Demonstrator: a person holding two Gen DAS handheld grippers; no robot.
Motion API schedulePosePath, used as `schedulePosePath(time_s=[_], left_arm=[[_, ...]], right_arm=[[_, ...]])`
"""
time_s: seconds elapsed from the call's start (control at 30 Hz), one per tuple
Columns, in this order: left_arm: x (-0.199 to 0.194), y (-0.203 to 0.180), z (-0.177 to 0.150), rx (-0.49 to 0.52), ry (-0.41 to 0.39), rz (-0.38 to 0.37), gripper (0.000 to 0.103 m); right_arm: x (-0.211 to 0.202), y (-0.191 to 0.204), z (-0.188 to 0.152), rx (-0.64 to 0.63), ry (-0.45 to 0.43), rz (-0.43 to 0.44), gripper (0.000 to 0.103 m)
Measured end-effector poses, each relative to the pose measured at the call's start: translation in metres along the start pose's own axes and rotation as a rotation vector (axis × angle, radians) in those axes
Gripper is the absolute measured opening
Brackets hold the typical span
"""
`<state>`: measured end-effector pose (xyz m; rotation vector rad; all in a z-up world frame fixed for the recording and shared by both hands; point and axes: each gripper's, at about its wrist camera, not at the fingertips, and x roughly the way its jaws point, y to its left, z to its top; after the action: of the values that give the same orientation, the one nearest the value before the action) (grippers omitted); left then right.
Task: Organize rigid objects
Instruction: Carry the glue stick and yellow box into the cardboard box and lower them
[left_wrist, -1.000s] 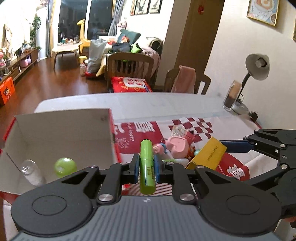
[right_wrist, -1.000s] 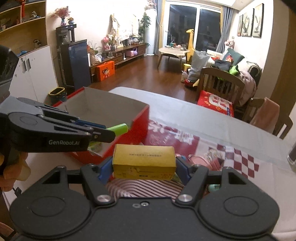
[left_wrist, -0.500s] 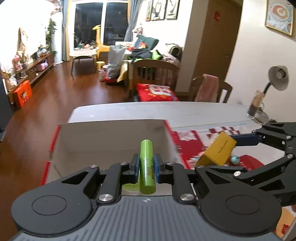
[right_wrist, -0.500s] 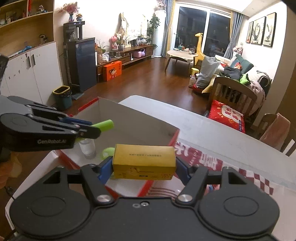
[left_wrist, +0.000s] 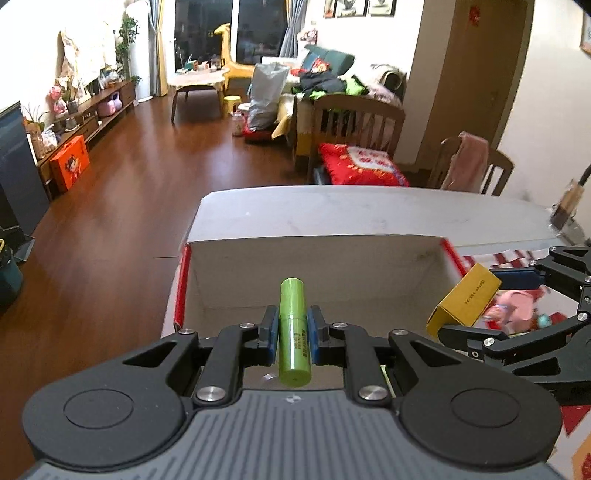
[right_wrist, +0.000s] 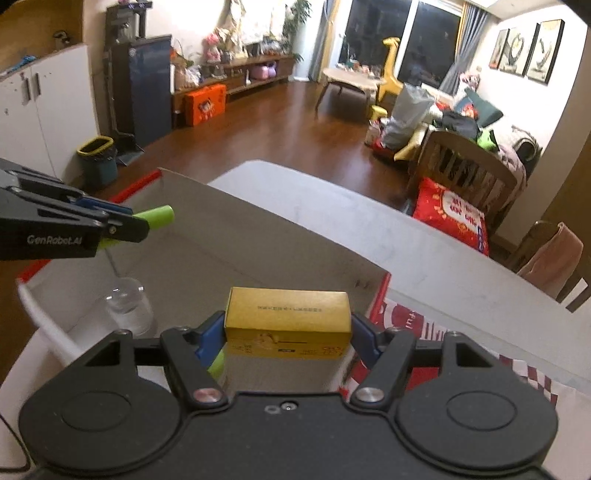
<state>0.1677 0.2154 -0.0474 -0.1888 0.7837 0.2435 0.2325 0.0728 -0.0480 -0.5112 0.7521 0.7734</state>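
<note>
Two claws, both loaded: the left claw (left_wrist: 291, 328) clamps a green tube (left_wrist: 292, 332) and the right claw (right_wrist: 287, 334) a yellow carton (right_wrist: 287, 317), each held over the box (left_wrist: 314, 258) at the table's (left_wrist: 369, 210) left end, likely for dropping in. Only the right view shows the clear bottle (right_wrist: 127, 308) by the box's left wall; only the left shows the pink toy (left_wrist: 513, 304) outside its right wall.

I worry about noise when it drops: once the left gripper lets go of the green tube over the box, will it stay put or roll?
The green tube is a smooth cylinder, so it will probably roll on the flat floor of the box. It looks rigid and small, likely light, so the walls should stop it.
</note>
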Motion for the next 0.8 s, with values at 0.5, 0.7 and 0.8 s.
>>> schedulePosePath(time_s=[0.5,0.7,0.8], left_arm=[[0.084,0.008,0.006,0.040,0.201,0.019,0.016],[0.101,0.010,0.003,0.037,0.292,-0.005,0.016],[0.106,0.011,0.001,0.032,0.326,-0.002,0.016]], right_arm=[[0.066,0.020,0.006,-0.009,0.155,0.019,0.070],[0.074,0.021,0.007,0.025,0.198,0.039,0.070],[0.079,0.021,0.009,0.043,0.233,0.040,0.070]])
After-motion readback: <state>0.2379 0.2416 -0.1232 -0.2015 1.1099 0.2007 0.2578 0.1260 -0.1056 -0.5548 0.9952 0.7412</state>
